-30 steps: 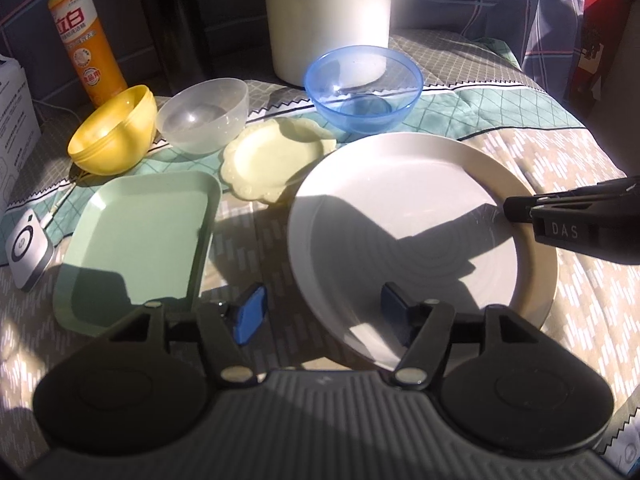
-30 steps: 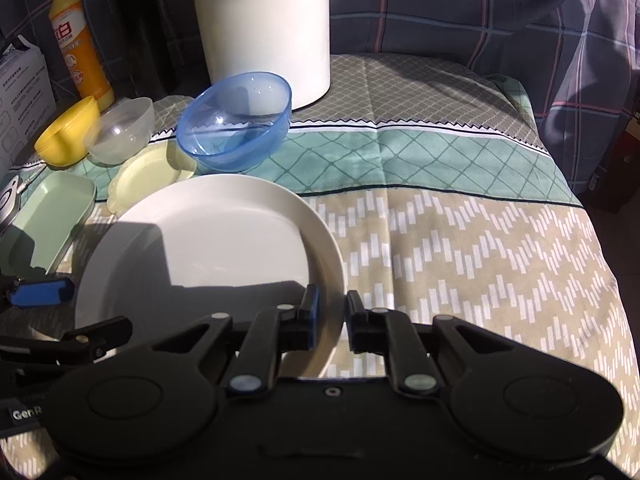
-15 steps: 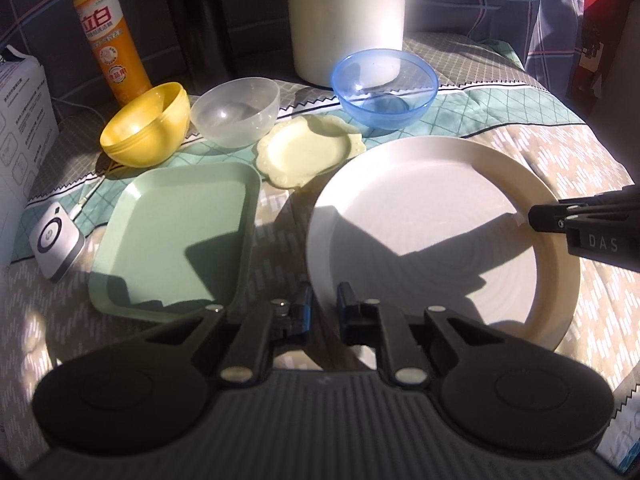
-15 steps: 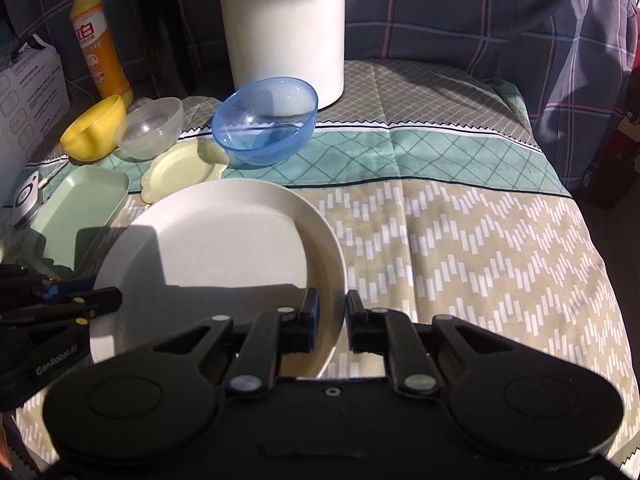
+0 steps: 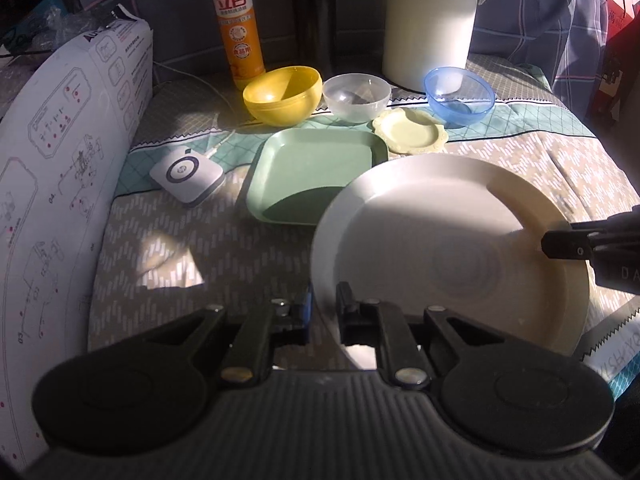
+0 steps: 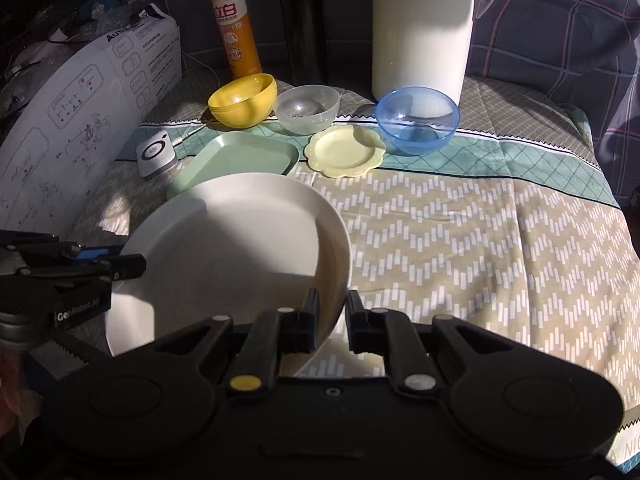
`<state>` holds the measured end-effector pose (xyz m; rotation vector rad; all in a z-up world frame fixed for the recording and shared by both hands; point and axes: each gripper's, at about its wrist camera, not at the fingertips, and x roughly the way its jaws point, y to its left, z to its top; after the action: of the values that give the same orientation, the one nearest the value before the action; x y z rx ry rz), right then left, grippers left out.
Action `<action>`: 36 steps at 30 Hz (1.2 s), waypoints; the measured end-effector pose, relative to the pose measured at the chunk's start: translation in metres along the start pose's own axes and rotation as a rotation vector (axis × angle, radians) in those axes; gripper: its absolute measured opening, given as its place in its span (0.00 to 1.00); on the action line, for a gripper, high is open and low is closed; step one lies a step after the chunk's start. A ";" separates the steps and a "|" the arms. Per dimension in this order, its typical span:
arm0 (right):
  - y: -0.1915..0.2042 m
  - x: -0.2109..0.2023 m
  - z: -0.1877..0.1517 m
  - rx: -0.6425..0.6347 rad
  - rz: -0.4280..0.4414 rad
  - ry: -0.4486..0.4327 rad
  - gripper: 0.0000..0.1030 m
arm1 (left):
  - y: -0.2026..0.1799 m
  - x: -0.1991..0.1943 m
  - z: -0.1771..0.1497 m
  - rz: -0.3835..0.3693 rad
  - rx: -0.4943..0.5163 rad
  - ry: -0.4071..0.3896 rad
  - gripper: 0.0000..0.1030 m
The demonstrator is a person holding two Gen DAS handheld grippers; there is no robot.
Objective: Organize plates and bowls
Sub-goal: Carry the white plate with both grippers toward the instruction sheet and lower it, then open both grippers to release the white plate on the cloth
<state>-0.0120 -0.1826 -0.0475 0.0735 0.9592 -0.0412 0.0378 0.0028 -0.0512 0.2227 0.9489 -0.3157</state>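
Note:
A large white plate (image 5: pixel 448 252) (image 6: pixel 236 248) is lifted above the cloth, over the near corner of a green square tray (image 5: pixel 316 168) (image 6: pixel 240 156). My left gripper (image 5: pixel 322 312) is shut on its left rim; it also shows in the right wrist view (image 6: pixel 120 266). My right gripper (image 6: pixel 332 320) is shut on its right rim; it also shows in the left wrist view (image 5: pixel 560 244). Behind stand a yellow bowl (image 5: pixel 282 94) (image 6: pixel 242 98), a clear bowl (image 5: pixel 356 96) (image 6: pixel 306 108), a blue bowl (image 5: pixel 460 96) (image 6: pixel 416 120) and a small yellow scalloped plate (image 5: pixel 410 132) (image 6: pixel 344 150).
An orange detergent bottle (image 5: pixel 236 20) (image 6: pixel 234 20) and a tall white container (image 5: pixel 430 20) (image 6: pixel 420 28) stand at the back. A white printed box (image 5: pixel 68 168) (image 6: pixel 80 120) lies along the left. A small white device (image 5: pixel 186 174) (image 6: pixel 154 154) with a cable lies left of the tray.
My left gripper closed on the plate's left rim. Both grippers then lifted the plate and carried it toward me and left, so it now overlaps the green tray.

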 end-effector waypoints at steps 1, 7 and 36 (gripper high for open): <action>0.009 0.000 -0.002 -0.009 0.012 0.008 0.14 | 0.009 -0.003 -0.006 0.012 -0.007 0.001 0.11; 0.055 0.013 -0.018 -0.052 0.066 0.092 0.13 | 0.044 -0.010 -0.042 0.049 -0.018 0.036 0.11; 0.094 0.041 -0.025 -0.195 0.072 0.103 0.95 | 0.078 0.001 -0.046 0.164 -0.157 0.057 0.96</action>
<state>-0.0025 -0.0872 -0.0912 -0.0706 1.0585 0.1237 0.0319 0.0902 -0.0738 0.1644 1.0003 -0.0840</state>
